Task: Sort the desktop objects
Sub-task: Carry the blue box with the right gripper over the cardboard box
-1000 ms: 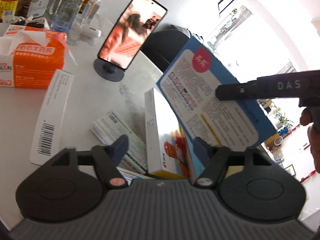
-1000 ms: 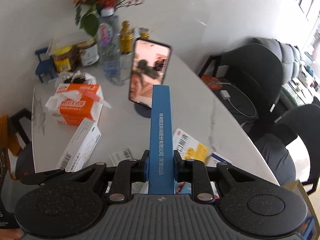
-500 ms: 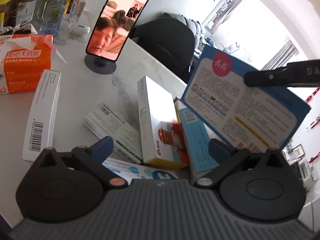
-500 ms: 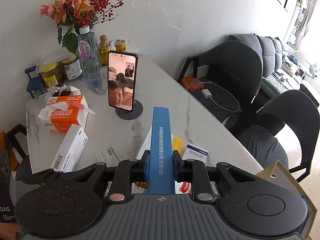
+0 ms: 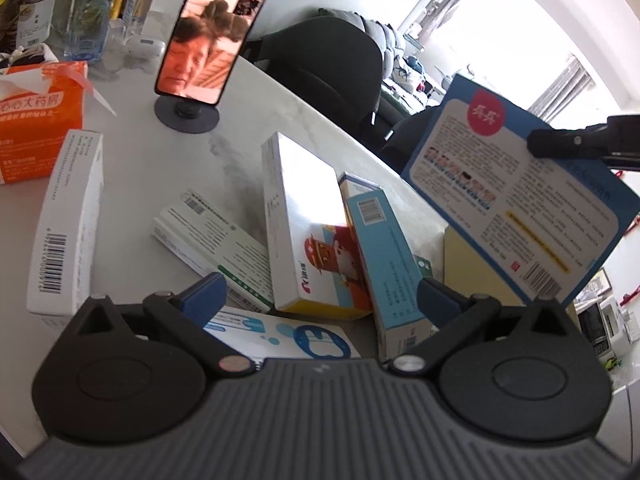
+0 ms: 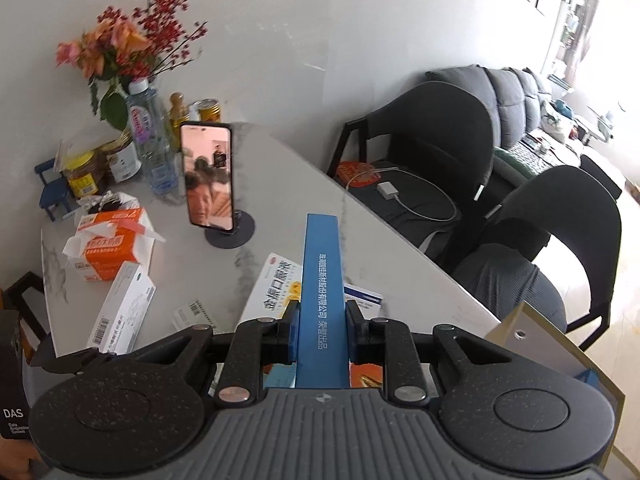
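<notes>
My right gripper (image 6: 322, 330) is shut on a flat blue box (image 6: 321, 300), held edge-up above the table; in the left wrist view the same blue box (image 5: 520, 196) hangs at the right, pinched by a black finger (image 5: 576, 142). My left gripper (image 5: 320, 290) stands open above a heap of medicine boxes: a white and yellow cartoon box (image 5: 312, 232), a light blue box (image 5: 384, 256) leaning on it, a white and green box (image 5: 212, 236), and a blue-printed box (image 5: 280, 336) under the fingers. A long white box (image 5: 66, 224) lies at the left.
A phone on a round stand (image 5: 212, 36) and an orange tissue pack (image 5: 38, 120) stand further back, with jars and bottles (image 6: 132, 148) and flowers (image 6: 120, 48) by the wall. Black chairs (image 6: 440, 152) line the table's right edge. An open cardboard box (image 6: 560, 356) sits low at the right.
The right gripper has lifted the blue box up and to the right, away from the heap. The left gripper has opened wider and drawn back, showing more boxes.
</notes>
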{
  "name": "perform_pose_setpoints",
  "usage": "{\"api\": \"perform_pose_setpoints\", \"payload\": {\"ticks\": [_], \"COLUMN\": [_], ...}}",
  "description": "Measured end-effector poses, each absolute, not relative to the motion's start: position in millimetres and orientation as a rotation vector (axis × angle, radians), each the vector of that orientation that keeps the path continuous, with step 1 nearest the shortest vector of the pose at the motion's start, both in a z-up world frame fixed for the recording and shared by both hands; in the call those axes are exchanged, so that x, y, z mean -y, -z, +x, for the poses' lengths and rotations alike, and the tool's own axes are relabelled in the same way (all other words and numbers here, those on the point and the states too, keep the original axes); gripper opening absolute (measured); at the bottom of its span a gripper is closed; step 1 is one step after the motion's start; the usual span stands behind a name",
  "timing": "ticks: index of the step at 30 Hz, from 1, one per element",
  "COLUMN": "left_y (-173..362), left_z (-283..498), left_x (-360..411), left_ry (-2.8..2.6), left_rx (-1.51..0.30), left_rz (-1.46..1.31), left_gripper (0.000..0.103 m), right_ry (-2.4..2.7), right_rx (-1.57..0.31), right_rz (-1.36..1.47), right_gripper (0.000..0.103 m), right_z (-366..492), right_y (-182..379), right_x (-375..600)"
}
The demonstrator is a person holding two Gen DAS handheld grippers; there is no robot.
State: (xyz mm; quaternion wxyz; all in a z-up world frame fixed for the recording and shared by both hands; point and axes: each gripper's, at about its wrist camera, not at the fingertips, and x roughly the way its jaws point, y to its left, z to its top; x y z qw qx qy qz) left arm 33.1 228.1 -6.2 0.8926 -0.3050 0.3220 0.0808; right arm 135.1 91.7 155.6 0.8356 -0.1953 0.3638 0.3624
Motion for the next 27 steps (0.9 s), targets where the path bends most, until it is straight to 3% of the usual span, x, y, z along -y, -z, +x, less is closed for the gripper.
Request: {"api": "perform_pose_setpoints", "payload": {"ticks": [27], "left_y": [11], "left_z": [61], "left_x": [-190], "left_ry": [-0.06], "left_rx": [-0.741], "left_rz": [-0.586], "left_gripper": [0.103], "right_ry": [-0.524], "right_rx": [-0.753], "right_rz": [-0.202], "right_gripper": [0.024], "right_z": [175], "right_y": [-161], "right_x": [43]}}
